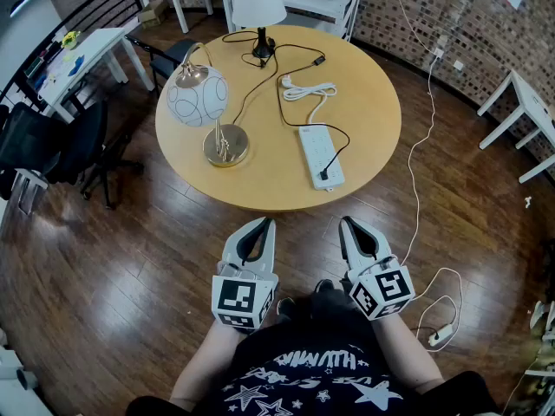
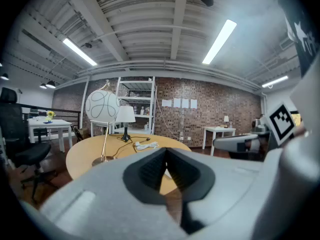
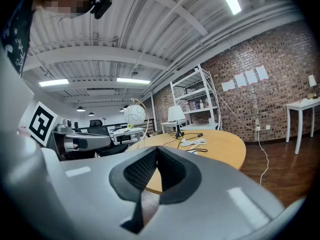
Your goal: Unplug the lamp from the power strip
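A white power strip (image 1: 318,155) lies on the round wooden table (image 1: 373,137), with a black plug (image 1: 324,176) in its near end. The plug's black cord runs back toward a white-shaded lamp (image 1: 259,5) at the far edge. A globe lamp (image 1: 197,96) on a brass base (image 1: 225,145) stands at the left. Both grippers hover over the floor, short of the table's near edge. My left gripper (image 1: 264,222) (image 2: 166,149) is shut and empty. My right gripper (image 1: 345,221) (image 3: 157,148) is also shut, with nothing in it. The right one points roughly at the strip.
A coiled white cord (image 1: 308,91) and a loose black plug (image 1: 318,60) lie behind the strip. A black office chair (image 1: 52,146) and white tables (image 1: 87,55) stand left. A white cable (image 1: 414,198) trails over the floor on the right, by a brick wall (image 1: 451,16).
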{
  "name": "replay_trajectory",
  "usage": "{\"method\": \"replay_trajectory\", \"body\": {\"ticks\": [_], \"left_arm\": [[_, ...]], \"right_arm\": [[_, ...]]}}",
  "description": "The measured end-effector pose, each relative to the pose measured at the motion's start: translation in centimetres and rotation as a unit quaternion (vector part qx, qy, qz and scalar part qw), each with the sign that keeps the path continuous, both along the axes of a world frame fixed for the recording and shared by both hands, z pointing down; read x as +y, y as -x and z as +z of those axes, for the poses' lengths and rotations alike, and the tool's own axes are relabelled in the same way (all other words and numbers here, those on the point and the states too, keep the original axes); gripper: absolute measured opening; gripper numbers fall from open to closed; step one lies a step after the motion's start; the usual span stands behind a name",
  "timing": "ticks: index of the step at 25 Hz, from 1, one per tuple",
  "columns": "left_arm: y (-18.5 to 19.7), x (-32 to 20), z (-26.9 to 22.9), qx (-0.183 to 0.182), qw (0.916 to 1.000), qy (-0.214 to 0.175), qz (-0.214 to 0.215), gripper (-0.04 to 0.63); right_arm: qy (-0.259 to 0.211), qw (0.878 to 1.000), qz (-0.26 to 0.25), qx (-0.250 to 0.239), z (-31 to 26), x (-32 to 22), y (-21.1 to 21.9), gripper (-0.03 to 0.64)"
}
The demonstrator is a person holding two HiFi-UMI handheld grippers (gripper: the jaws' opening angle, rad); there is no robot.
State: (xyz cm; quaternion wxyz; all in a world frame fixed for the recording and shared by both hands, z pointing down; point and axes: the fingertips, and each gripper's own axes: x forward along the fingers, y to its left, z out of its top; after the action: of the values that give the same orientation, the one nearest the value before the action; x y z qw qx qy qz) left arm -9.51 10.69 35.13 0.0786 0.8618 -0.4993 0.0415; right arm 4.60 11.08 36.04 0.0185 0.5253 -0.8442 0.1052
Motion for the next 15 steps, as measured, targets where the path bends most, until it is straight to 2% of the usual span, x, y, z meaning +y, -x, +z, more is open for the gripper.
{"method": "replay_trajectory", "body": {"ticks": [8, 12, 15], "left_arm": [[0.1, -1.8, 0.8, 0.002, 1.0, 0.009, -0.001, 0.003], [-0.5, -3.5, 1.2, -0.002, 0.9999, 0.013, -0.006, 0.003], [-1.3, -5.3, 1.2, -0.004, 0.9998, 0.012, -0.014, 0.003]], "right_arm": [[0.008, 1.0, 0.006, 0.017, 1.3, -2.1, -0.4, 0.008], [0.017, 1.0, -0.007, 0.022, 2.4, -4.0, -0.6, 0.009], [0.031, 0.999, -0.028, 0.03, 3.6, -5.7, -0.5, 0.055]]}}
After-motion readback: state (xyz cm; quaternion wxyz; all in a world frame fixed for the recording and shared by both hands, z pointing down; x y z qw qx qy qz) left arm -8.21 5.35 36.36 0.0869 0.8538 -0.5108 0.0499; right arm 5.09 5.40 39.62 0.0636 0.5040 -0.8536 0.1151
